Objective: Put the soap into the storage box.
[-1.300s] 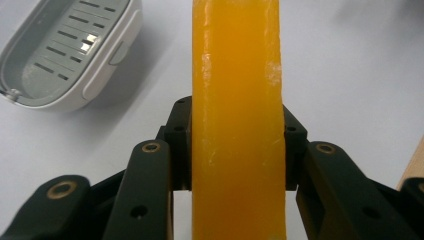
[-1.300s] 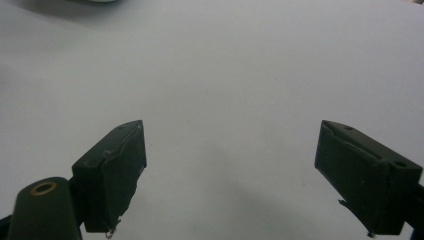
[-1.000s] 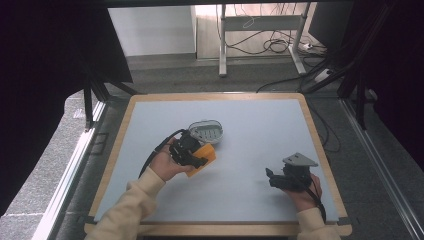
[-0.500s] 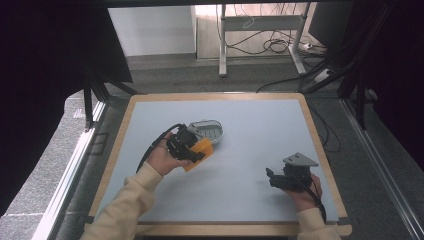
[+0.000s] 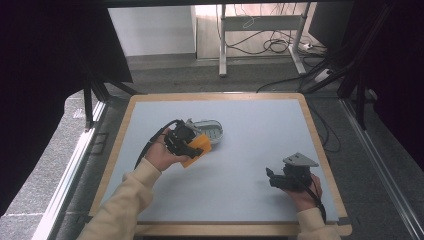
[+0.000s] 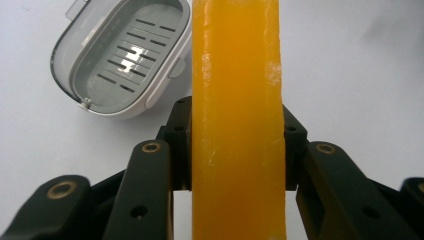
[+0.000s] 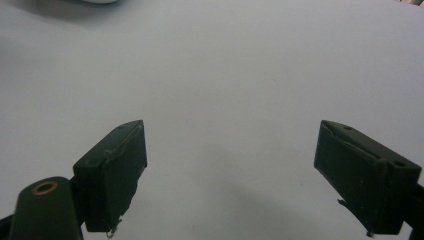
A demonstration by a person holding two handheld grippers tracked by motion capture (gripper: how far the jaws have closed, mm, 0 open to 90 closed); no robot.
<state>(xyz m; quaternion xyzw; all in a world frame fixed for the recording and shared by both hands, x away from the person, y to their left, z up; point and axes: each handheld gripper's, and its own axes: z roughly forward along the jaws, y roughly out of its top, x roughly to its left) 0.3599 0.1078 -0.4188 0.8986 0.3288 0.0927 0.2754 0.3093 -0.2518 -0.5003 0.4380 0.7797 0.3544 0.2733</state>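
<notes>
My left gripper (image 5: pixel 192 147) is shut on an orange bar of soap (image 5: pixel 197 149), held a little above the table just in front of an open white soap dish (image 5: pixel 209 131). In the left gripper view the soap bar (image 6: pixel 235 115) stands tall between the two black jaws, which press on its sides, and the soap dish (image 6: pixel 122 57) with its grey slotted insert lies at the upper left. My right gripper (image 5: pixel 272 178) rests near the table's front right, held by a hand. In the right gripper view its jaws stand wide apart with nothing between the fingertips (image 7: pixel 240 175).
The pale blue table top (image 5: pixel 250 125) has a wooden rim (image 5: pixel 320 145). Black frame posts stand at both sides, and cables and a metal stand lie on the floor beyond the far edge.
The left hand with the soap has shifted slightly toward the left and far side, staying close to the soap dish. The right gripper has kept still.
</notes>
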